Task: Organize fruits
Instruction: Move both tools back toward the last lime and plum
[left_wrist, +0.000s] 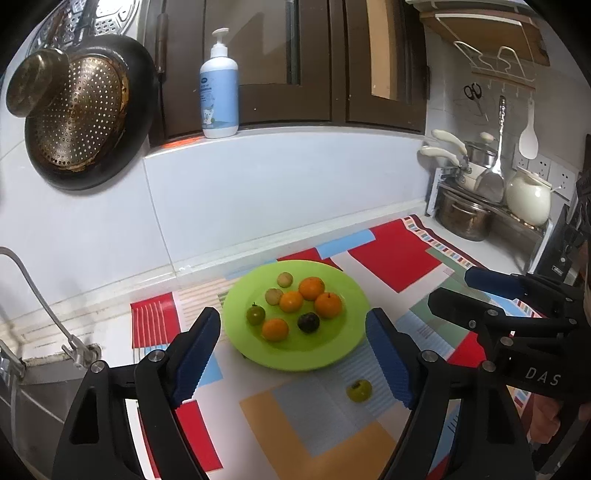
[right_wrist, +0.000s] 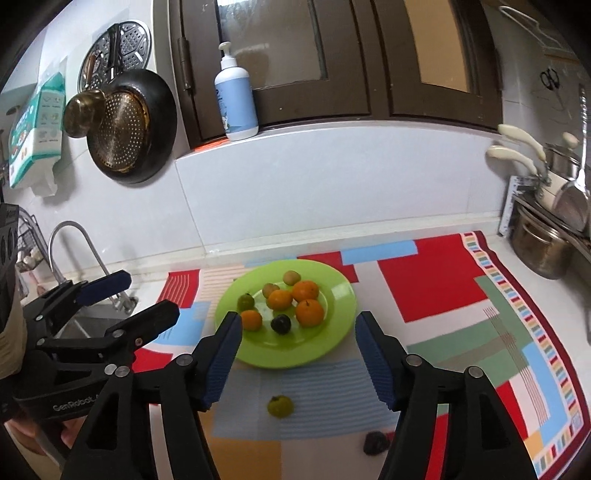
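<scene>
Round lime-green plastic plate (left_wrist: 354, 295) holding eight fruits, small green fruit (left_wrist: 359, 390) loose on desk – left gripper (left_wrist: 293, 360) wide, empty, right gripper (right_wrist: 297, 360) part-open, empty.

Plate (left_wrist: 352, 295): glossy green plastic, smooth w/ light glare. Oranges (left_wrist: 312, 288): matt, finely dimpled skin. Mat (left_wrist: 402, 254): smooth printed sheet, slight sheen, looks like vinyl. Left gripper (left_wrist: 293, 354) & right gripper (right_wrist: 297, 354): matt black plastic arms, shiny metal rivets, ribbed blue rubbery pads (left_wrist: 388, 365). Wall tiles (left_wrist: 258, 192): glossy white ceramic. Pan (left_wrist: 144, 92): dull black metal; strainer (left_wrist: 79, 122) in it: perforated, brassy metal. Pots (left_wrist: 461, 214): polished steel. Bottle (left_wrist: 219, 96): smooth plastic. Window frames (left_wrist: 338, 74): dark wood, semi-gloss.
</scene>
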